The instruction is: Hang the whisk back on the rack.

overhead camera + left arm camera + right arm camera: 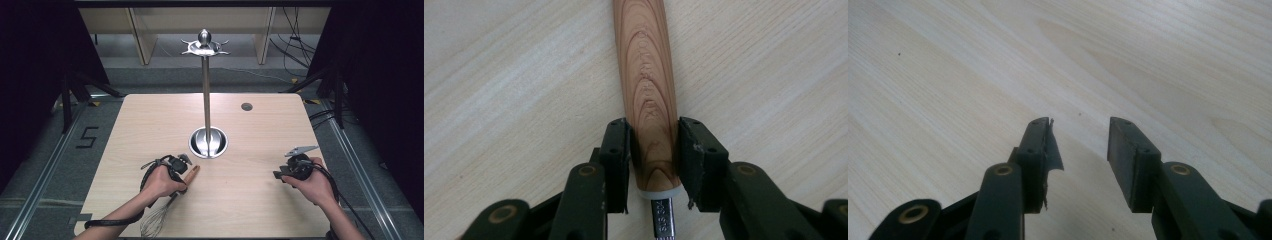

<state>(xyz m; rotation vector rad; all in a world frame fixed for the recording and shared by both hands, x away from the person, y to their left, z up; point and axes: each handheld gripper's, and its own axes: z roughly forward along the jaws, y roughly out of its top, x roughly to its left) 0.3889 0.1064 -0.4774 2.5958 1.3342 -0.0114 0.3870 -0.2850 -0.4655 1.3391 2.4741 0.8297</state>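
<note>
Near the left front of the table (260,200), my left gripper (186,161) has its jaws around the wooden handle (649,100) of the whisk (165,207). Left gripper view: both pads sit against the handle at its lower end, close to the white collar where the wires start. I read that as a grip, but a light one, and low on a taper. Whisk lies flat on the wood, wire head toward me by my left forearm, handle tip pointing up-table toward the stand.

Risks on this side:
- handle is smooth and tapered, so pads could slide toward the thin end once I lift
- grip is off the balance point, so the wire head could swing down and twist the handle in the jaws
- if I lift at an angle, the wires could drag on the table and pull the whisk loose

Centre: utensil stand (206,75), tall pole on a round steel base (208,141), hooks on the crown at the top. Well apart from the whisk. Likely target. It's top-heavy and narrow, so a bump from the swinging whisk could rock it; the hooks are small, so a miss is easy.

Right: my right gripper (290,172) rests low over bare table, jaws apart, nothing between them. One pad liner looks torn and peeling at its edge in the right gripper view, which could snag or weaken its hold if I hand over.
</note>
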